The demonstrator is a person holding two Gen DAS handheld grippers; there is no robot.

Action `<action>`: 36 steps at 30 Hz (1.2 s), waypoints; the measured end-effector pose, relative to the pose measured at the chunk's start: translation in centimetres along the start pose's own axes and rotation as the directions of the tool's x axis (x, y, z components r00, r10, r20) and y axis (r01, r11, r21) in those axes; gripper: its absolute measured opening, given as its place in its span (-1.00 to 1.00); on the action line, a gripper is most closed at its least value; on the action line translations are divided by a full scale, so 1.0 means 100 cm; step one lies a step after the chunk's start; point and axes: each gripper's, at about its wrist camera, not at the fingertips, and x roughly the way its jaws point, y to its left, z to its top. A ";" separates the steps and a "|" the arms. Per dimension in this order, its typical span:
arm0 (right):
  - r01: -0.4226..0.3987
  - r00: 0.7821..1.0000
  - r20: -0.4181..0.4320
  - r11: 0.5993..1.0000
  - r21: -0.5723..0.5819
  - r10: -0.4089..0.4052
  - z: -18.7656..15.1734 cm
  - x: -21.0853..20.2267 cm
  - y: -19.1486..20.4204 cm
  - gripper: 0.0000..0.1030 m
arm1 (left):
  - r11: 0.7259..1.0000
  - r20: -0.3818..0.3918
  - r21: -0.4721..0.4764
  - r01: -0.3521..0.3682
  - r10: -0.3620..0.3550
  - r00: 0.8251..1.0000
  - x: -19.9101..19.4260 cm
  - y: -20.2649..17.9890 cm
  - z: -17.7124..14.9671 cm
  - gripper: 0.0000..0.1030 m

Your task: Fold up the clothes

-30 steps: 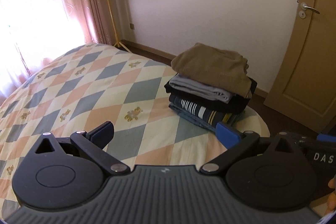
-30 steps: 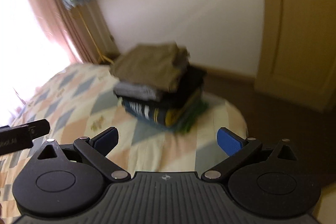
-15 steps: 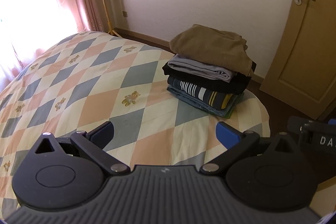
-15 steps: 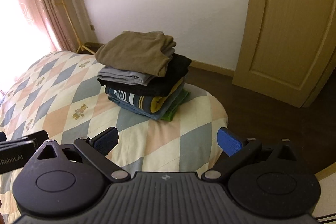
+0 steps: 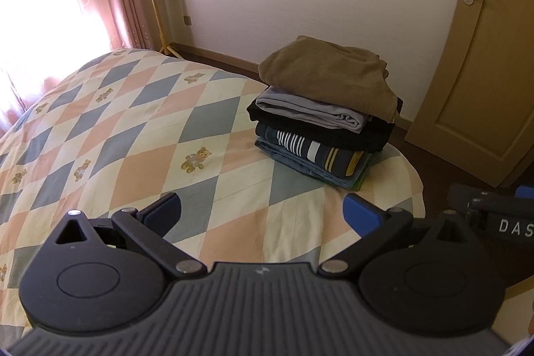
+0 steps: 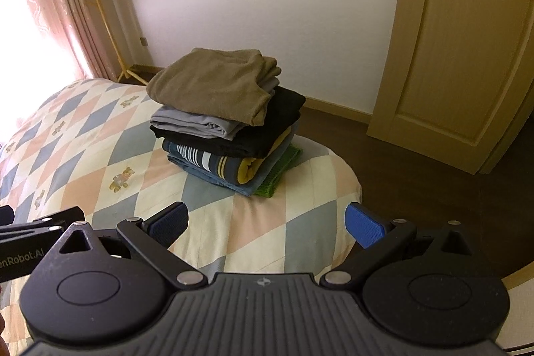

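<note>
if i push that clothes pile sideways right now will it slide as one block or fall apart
Probably shears apart: the stack of folded clothes is soft, loose layers. The brown garment on top overhangs, so it likely slides off first. The quilt looks soft and may drag at the bottom layer.

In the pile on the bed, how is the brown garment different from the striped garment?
The brown garment lies on top of the pile; the striped garment sits near the bottom, pressed under a grey piece and a black piece. The brown garment is one plain colour; the striped garment is dark with white and yellow stripes. Most of the brown garment's upper face shows, while only the folded edge of the striped garment does. Both are folded flat in the same pile.
</note>
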 end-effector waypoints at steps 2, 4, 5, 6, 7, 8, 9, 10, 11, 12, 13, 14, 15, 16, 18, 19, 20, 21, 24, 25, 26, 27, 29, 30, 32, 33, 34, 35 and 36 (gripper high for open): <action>0.004 1.000 -0.009 1.000 -0.003 -0.004 0.001 0.005 0.001 1.00 | 1.000 -0.010 -0.002 0.001 -0.001 1.000 0.006 0.001 0.001 0.99; 0.007 1.000 -0.020 1.000 -0.006 -0.008 0.002 0.011 0.001 1.00 | 1.000 -0.021 -0.004 -0.001 0.001 1.000 0.012 0.001 0.000 0.99; 0.008 1.000 -0.026 1.000 -0.007 -0.009 0.002 0.014 0.002 1.00 | 1.000 -0.027 -0.005 -0.003 0.003 1.000 0.015 0.002 0.000 0.99; 0.009 0.999 -0.033 1.000 -0.009 -0.010 0.002 0.017 0.002 1.00 | 1.000 -0.033 -0.006 -0.005 0.005 0.999 0.018 0.002 0.000 0.99; 0.010 0.999 -0.040 1.000 -0.011 -0.011 0.001 0.020 0.003 1.00 | 1.000 -0.038 -0.006 -0.006 0.006 0.999 0.021 0.003 0.000 0.98; 0.011 0.999 -0.047 1.000 -0.013 -0.012 0.001 0.023 0.004 1.00 | 1.000 -0.043 -0.006 -0.008 0.007 0.999 0.023 0.004 0.000 0.99; 0.012 0.998 -0.054 1.000 -0.015 -0.012 0.001 0.026 0.005 1.00 | 1.000 -0.048 -0.007 -0.010 0.010 0.999 0.026 0.005 0.000 0.99; 0.011 0.998 -0.060 1.000 -0.018 -0.012 0.001 0.029 0.006 1.00 | 1.000 -0.054 -0.008 -0.013 0.012 0.998 0.029 0.006 0.000 0.99; 0.011 0.998 -0.066 1.000 -0.020 -0.012 0.001 0.033 0.007 1.00 | 1.000 -0.059 -0.009 -0.014 0.014 0.998 0.032 0.007 0.000 0.99; 0.011 0.997 -0.072 1.000 -0.023 -0.012 0.001 0.035 0.008 1.00 | 1.000 -0.063 -0.010 -0.016 0.015 0.998 0.034 0.008 0.000 0.99; 0.010 0.997 -0.076 1.000 -0.025 -0.012 0.001 0.038 0.010 1.00 | 1.000 -0.068 -0.011 -0.017 0.016 0.998 0.037 0.009 0.000 0.99; 0.009 0.997 -0.081 1.000 -0.028 -0.012 0.001 0.041 0.011 1.00 | 1.000 -0.073 -0.012 -0.018 0.017 0.997 0.040 0.010 0.000 0.99; 0.008 0.996 -0.087 1.000 -0.030 -0.011 0.001 0.044 0.012 1.00 | 1.000 -0.078 -0.012 -0.019 0.018 0.997 0.043 0.011 0.000 0.99; 0.009 0.996 -0.092 0.999 -0.033 -0.012 0.001 0.046 0.013 1.00 | 1.000 -0.082 -0.012 -0.019 0.018 0.996 0.046 0.012 0.001 0.99; 0.010 0.995 -0.101 0.999 -0.038 -0.014 0.001 0.051 0.015 1.00 | 1.000 -0.092 -0.012 -0.020 0.019 0.996 0.052 0.013 0.001 0.98; 0.012 0.994 -0.105 0.999 -0.038 -0.016 0.002 0.053 0.016 1.00 | 1.000 -0.097 -0.012 -0.021 0.020 0.995 0.054 0.014 0.001 0.98; 0.013 0.994 -0.109 0.999 -0.039 -0.017 0.002 0.055 0.017 1.00 | 1.000 -0.101 -0.012 -0.022 0.020 0.995 0.057 0.014 0.002 0.98; 0.014 0.993 -0.113 0.999 -0.040 -0.018 0.002 0.058 0.018 1.00 | 1.000 -0.105 -0.010 -0.020 0.019 0.994 0.060 0.014 0.003 0.98; 0.019 0.993 -0.120 0.999 -0.039 -0.024 0.005 0.063 0.019 1.00 | 1.000 -0.114 -0.001 -0.014 0.014 0.993 0.068 0.012 0.006 0.99; 0.021 0.992 -0.122 0.999 -0.038 -0.025 0.006 0.066 0.019 1.00 | 1.000 -0.117 0.004 -0.011 0.011 0.993 0.071 0.012 0.007 0.99; 0.023 0.992 -0.125 0.999 -0.036 -0.028 0.006 0.067 0.019 1.00 | 1.000 -0.119 0.008 -0.007 0.008 0.993 0.074 0.011 0.008 0.99; 0.026 0.991 -0.127 0.999 -0.034 -0.030 0.007 0.070 0.018 1.00 | 1.000 -0.121 0.013 -0.004 0.006 0.993 0.076 0.010 0.008 0.99; 0.031 0.990 -0.133 0.999 -0.030 -0.035 0.007 0.074 0.018 1.00 | 1.000 -0.125 0.020 0.001 0.001 0.992 0.081 0.009 0.009 0.99; 0.033 0.990 -0.137 0.999 -0.029 -0.037 0.007 0.077 0.018 1.00 | 1.000 -0.128 0.024 0.004 -0.001 0.992 0.084 0.008 0.009 0.99; 0.038 0.989 -0.145 0.999 -0.027 -0.042 0.007 0.082 0.017 1.00 | 1.000 -0.135 0.028 0.009 -0.005 0.991 0.090 0.007 0.009 0.99; 0.041 0.988 -0.149 0.999 -0.026 -0.044 0.006 0.084 0.017 1.00 | 1.000 -0.139 0.029 0.010 -0.006 0.990 0.092 0.007 0.009 0.99; 0.043 0.987 -0.152 0.999 -0.025 -0.047 0.005 0.087 0.017 1.00 | 0.999 -0.143 0.030 0.012 -0.008 0.990 0.095 0.007 0.009 0.99; 0.046 0.987 -0.156 0.999 -0.025 -0.049 0.004 0.089 0.017 1.00 | 0.999 -0.146 0.031 0.013 -0.009 0.989 0.097 0.007 0.009 0.99; 0.048 0.986 -0.159 0.999 -0.025 -0.052 0.003 0.091 0.016 1.00 | 0.999 -0.150 0.032 0.015 -0.010 0.989 0.100 0.007 0.008 0.98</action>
